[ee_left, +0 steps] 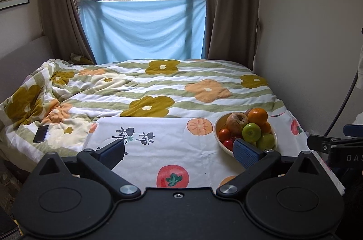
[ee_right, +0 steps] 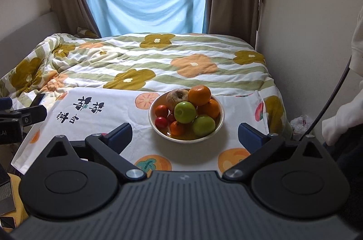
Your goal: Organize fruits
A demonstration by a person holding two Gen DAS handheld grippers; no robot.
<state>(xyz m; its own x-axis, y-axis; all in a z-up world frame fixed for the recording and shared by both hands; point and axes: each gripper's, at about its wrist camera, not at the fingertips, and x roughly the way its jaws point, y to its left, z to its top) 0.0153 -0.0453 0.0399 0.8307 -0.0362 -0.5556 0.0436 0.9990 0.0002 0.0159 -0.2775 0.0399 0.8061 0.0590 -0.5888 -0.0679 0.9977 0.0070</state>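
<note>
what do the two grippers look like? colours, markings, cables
Both are matte black with two round discs, silver pivot bolts and blue ribbed fingers. The left gripper has a smooth black body; the right gripper has a grey ribbed plate with a small logo. White letters "DAS" show on the right one's side. A dark cable hangs beside a white sleeve.

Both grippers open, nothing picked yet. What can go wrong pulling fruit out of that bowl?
1. The fruit is heaped: the top orange and the green apple rest on others, so pulling a lower piece could send them rolling out of the bowl.
2. The bowl sits on a loose printed cloth; a nudge might slide it.
3. The browned, wrinkled apple looks soft and could be crushed by the jaws.
</note>
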